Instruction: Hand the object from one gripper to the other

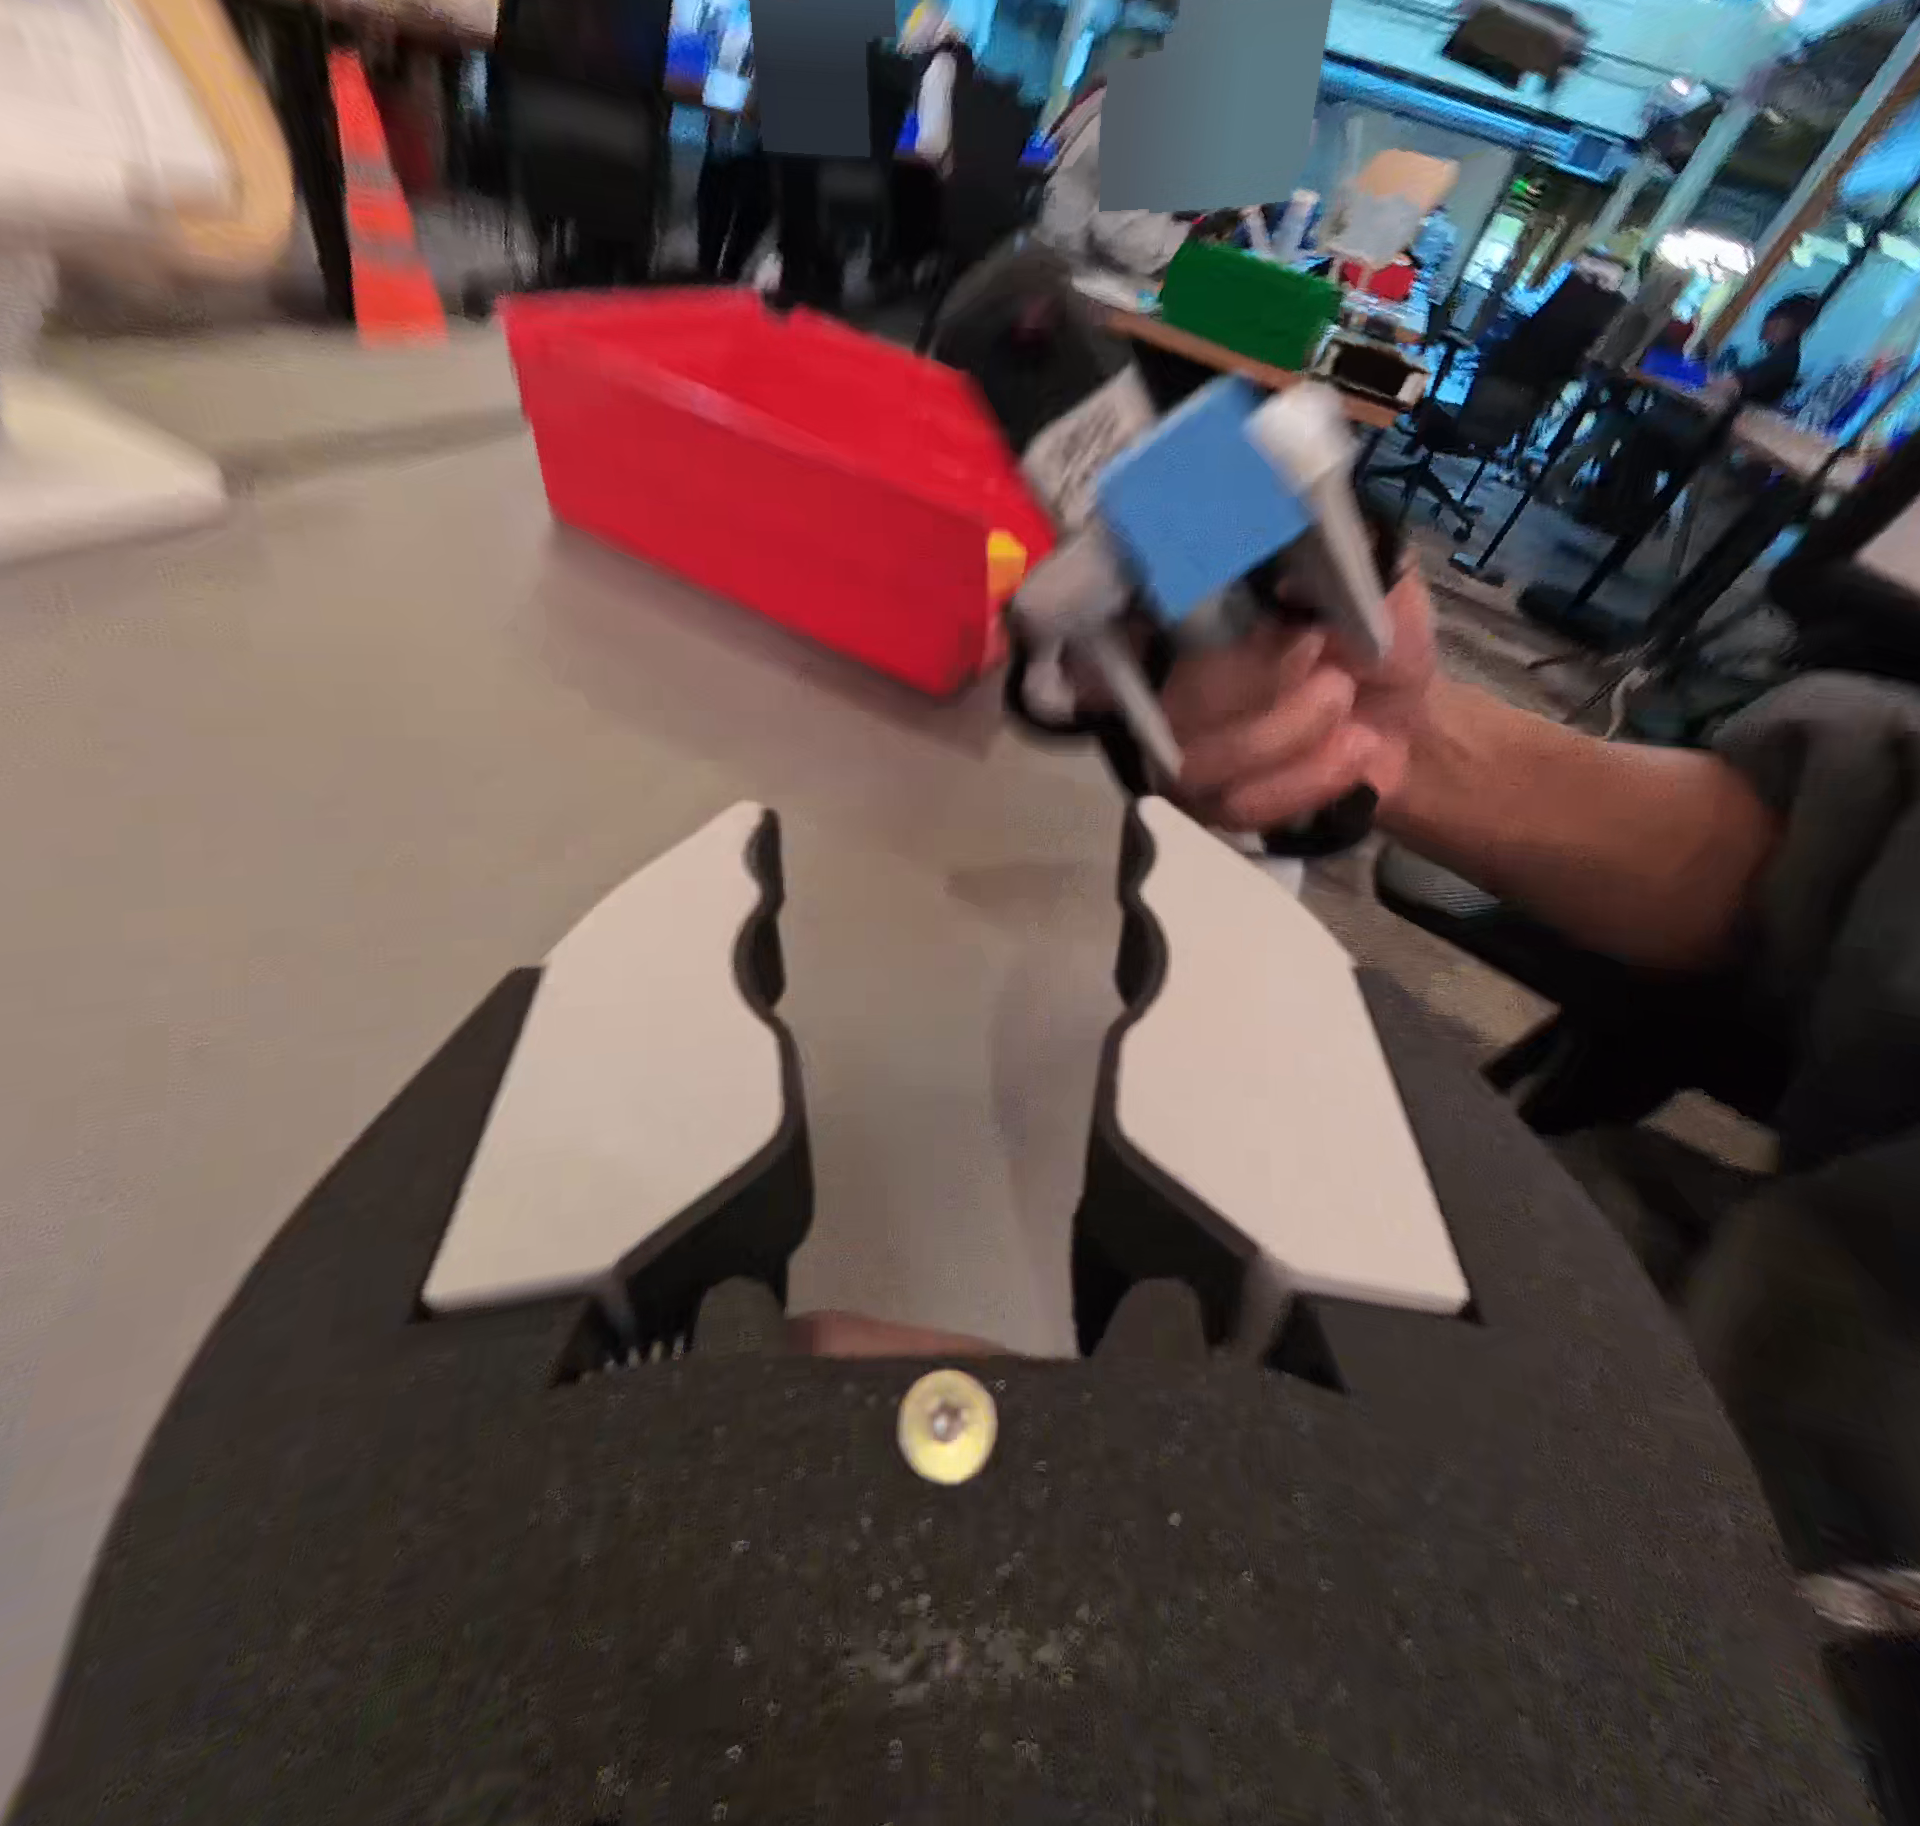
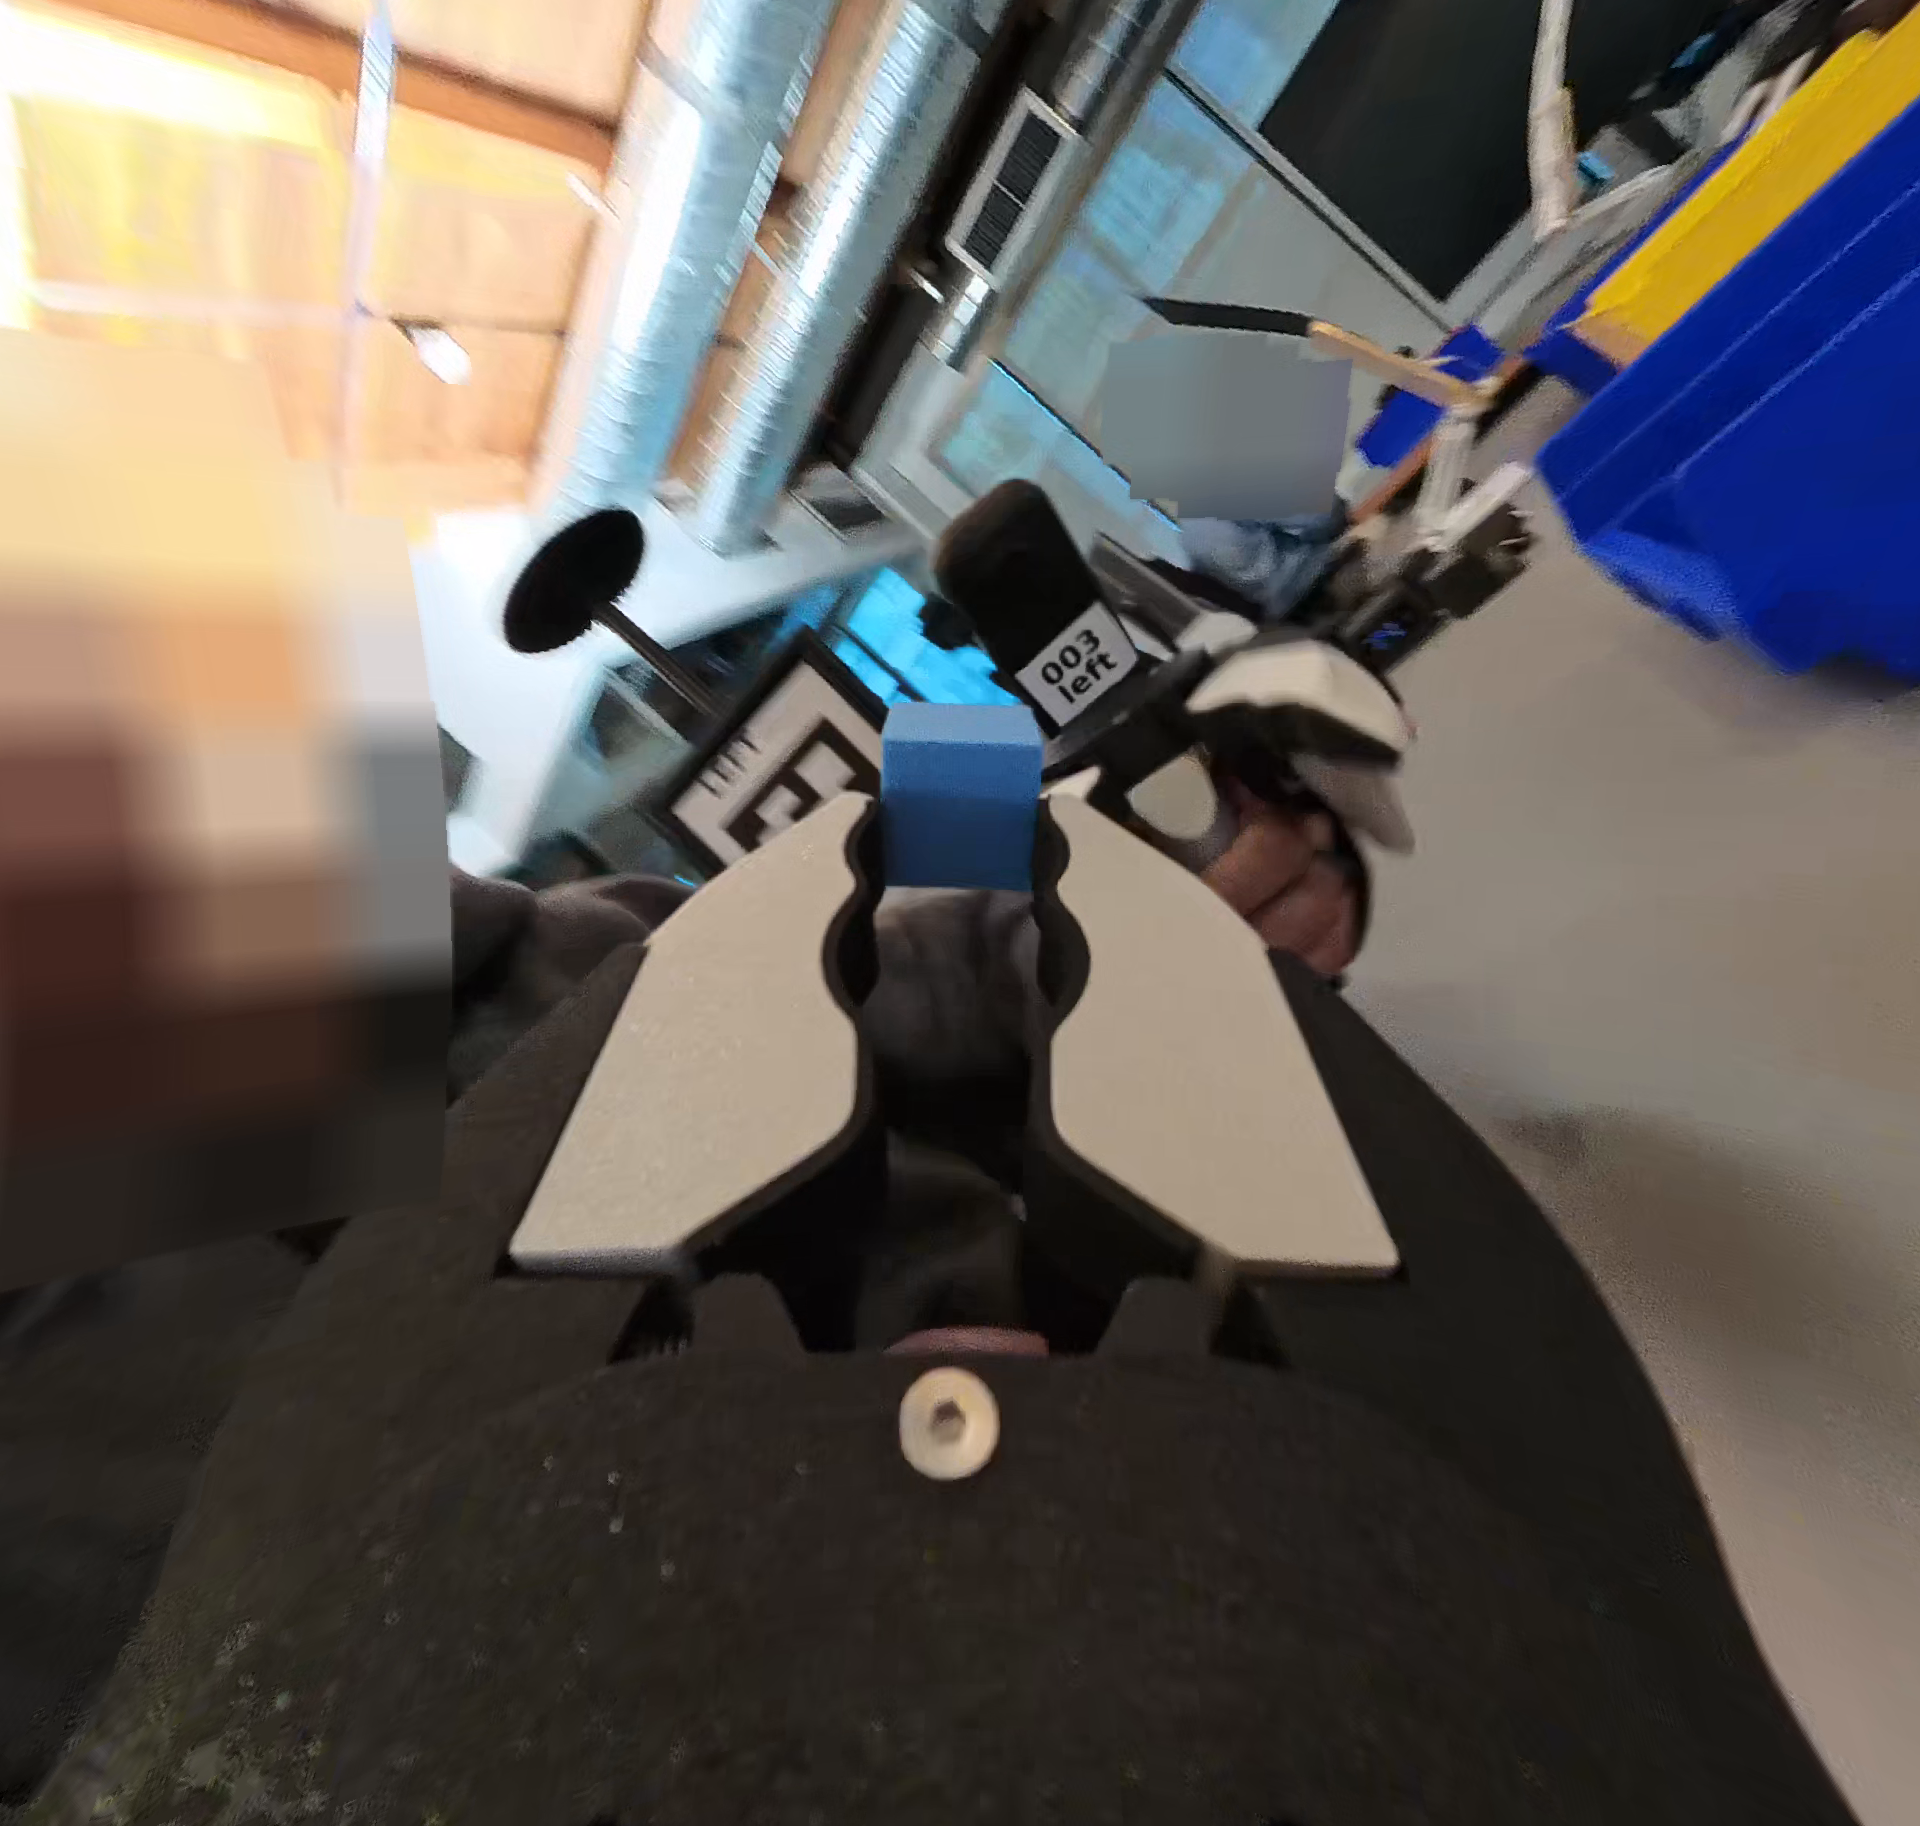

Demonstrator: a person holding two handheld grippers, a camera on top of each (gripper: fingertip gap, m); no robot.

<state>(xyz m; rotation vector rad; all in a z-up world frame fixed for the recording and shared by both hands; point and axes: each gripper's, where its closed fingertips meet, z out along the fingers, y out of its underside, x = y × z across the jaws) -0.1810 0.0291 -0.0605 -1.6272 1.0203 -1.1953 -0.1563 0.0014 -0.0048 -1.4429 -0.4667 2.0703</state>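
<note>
A blue cube [image 2: 958,800] is clamped between the tips of my right gripper [image 2: 961,820], held up in the air and tilted. In the left wrist view the same blue cube [image 1: 1200,509] shows up and to the right, in the right gripper [image 1: 1210,529], which a hand [image 1: 1299,716] holds above the table. My left gripper [image 1: 948,831] is open and empty, low over the grey table [image 1: 364,737], with the cube ahead of it and to the right. The left gripper [image 2: 1288,727] also shows in the right wrist view, beyond the cube to the right.
A red bin [image 1: 758,477] stands on the table ahead of the left gripper, just left of the cube. Blue and yellow bins [image 2: 1766,405] sit at the right in the right wrist view. An orange cone [image 1: 379,207] and people stand in the blurred background.
</note>
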